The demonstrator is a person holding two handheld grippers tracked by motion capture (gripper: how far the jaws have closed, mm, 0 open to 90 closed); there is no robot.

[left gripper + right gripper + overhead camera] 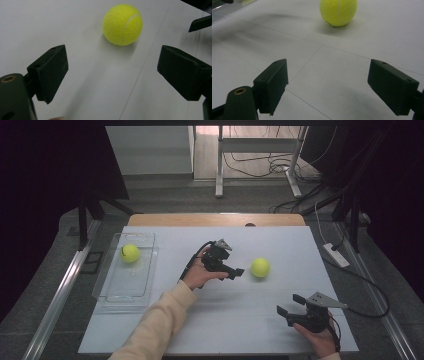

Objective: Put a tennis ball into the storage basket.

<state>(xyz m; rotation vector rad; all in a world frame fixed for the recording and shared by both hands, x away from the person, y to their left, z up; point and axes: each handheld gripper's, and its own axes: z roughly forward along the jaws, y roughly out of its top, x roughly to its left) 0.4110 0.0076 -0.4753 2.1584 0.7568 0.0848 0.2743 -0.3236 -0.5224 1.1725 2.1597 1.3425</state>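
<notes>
The left claw [235, 271] is wide open and holds nothing, aimed at the loose tennis ball [260, 267] near the middle of the table [280, 240], ready to grab it. Another ball [130, 253] sits in the clear tray [145, 287] by the left edge. The right claw [290, 306] waits open near the front right corner.

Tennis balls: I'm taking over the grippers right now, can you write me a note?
Left gripper: open, empty, aimed at the loose tennis ball on the white table, not touching it.
Right gripper: open, empty, low near the table's front right.
Done: one ball in the tray sits inside the clear tray at the left.
Left: probably grab the loose ball and put it in the tray too.
</notes>
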